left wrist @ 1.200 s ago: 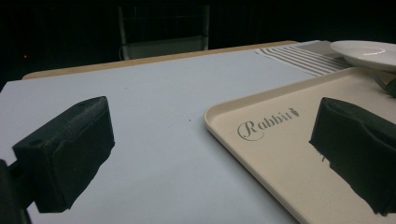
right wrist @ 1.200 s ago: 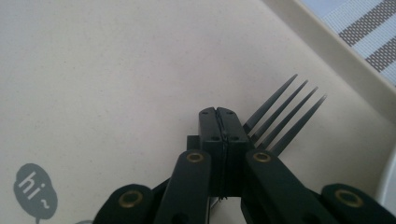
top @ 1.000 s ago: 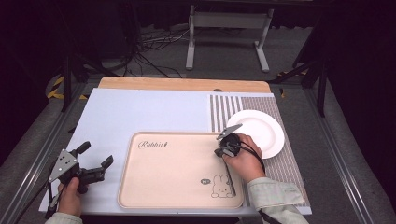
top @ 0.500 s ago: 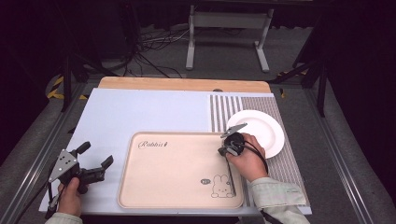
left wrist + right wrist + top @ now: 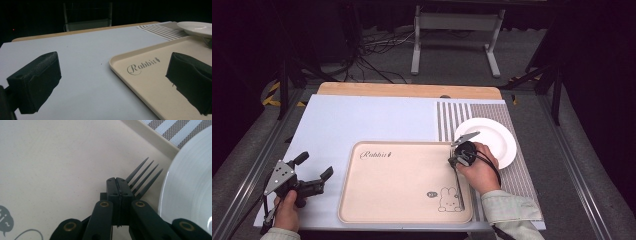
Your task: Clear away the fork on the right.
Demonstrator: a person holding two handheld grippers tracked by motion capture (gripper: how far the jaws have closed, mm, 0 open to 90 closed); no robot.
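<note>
We are holding a dark fork (image 5: 143,178) in the right gripper (image 5: 119,185), whose jaws are pressing tight together on it, so that only the four tines are poking out just past and to one side of the jaw tips. In the right gripper view the tines are pointing away from us over the beige tray (image 5: 55,162), close beside the rim of the white plate (image 5: 190,195), and whether they are touching either we cannot tell. The striped mat (image 5: 180,131) is lying beyond the tray edge. In the high view our right hand (image 5: 479,172) is resting at the tray's edge beside the plate. Well apart from it, we are keeping the left gripper (image 5: 112,82) wide open and holding nothing, its jaws straddling the tray's near corner and the pale blue table (image 5: 75,50).
</note>
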